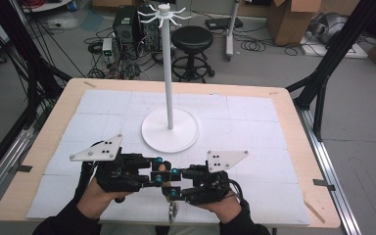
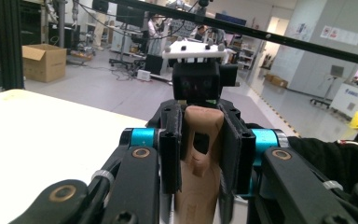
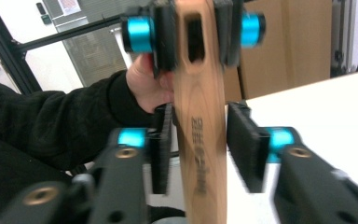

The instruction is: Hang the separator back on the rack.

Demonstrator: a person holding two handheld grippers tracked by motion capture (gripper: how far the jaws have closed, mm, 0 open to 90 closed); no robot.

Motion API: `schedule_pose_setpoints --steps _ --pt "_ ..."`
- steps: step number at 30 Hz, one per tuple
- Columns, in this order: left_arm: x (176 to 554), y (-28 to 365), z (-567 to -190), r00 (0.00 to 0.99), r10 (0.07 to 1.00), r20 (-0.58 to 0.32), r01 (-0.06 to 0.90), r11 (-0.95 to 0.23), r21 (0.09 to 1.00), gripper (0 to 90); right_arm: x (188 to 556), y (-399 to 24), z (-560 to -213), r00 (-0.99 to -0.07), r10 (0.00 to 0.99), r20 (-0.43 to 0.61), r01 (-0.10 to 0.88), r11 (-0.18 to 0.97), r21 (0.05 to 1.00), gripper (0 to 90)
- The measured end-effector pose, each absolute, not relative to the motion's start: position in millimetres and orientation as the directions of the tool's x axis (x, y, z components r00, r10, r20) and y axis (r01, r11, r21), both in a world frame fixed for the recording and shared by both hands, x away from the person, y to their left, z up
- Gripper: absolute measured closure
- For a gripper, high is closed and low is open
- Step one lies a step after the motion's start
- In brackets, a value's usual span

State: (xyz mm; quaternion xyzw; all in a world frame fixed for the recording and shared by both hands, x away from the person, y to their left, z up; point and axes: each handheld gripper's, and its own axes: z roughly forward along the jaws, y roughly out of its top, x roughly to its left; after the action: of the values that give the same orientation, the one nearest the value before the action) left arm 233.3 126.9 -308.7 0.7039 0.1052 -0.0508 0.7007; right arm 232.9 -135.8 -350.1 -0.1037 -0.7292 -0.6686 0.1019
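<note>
A utensil with a wooden handle (image 1: pixel 162 168) is held up between my two grippers near the table's front edge; its metal end (image 1: pixel 171 211) hangs low by the edge. My left gripper (image 1: pixel 157 169) is shut on the slotted top of the handle (image 2: pixel 200 140), its pads pressed on both sides. My right gripper (image 1: pixel 171 182) faces it from the other side. In the right gripper view its jaws (image 3: pixel 203 149) stand open around the handle (image 3: pixel 200 93) lower down, with a gap at one pad. The left gripper (image 3: pixel 196 28) grips above them.
A white stand with a round base (image 1: pixel 170 129), a tall pole and a ring of hooks (image 1: pixel 164 12) stands mid-table beyond the grippers. White mat (image 1: pixel 254 117) covers the wooden table. A black stool (image 1: pixel 192 39), computer towers and cardboard boxes sit on the floor behind.
</note>
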Motion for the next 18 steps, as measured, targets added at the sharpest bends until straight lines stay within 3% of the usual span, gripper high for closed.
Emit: schedule_pose_setpoints --steps 2,5,9,14,18 --pt "234 128 -307 0.972 0.081 -0.222 0.222 0.003 0.975 71.4 233 -136 -350 -0.956 0.015 0.293 0.293 0.086 0.952 54.9" --pt "236 137 -300 0.962 0.126 -0.243 0.246 -0.003 0.969 71.6 236 -139 -353 -0.946 0.037 0.321 0.323 0.064 0.944 42.8" --pt "235 146 -291 0.957 0.207 -0.204 0.209 -0.001 0.978 71.5 237 -140 -353 -0.937 0.114 0.329 0.337 0.055 0.94 30.1" --pt "235 153 -280 0.939 0.293 -0.179 0.178 0.032 0.984 71.5 234 -142 -351 -0.927 0.283 0.244 0.255 0.0 0.967 29.4" --pt "235 154 -273 0.928 0.347 -0.137 0.143 0.009 0.99 71.5 232 -143 -350 -0.918 0.329 0.221 0.238 0.011 0.971 28.1"
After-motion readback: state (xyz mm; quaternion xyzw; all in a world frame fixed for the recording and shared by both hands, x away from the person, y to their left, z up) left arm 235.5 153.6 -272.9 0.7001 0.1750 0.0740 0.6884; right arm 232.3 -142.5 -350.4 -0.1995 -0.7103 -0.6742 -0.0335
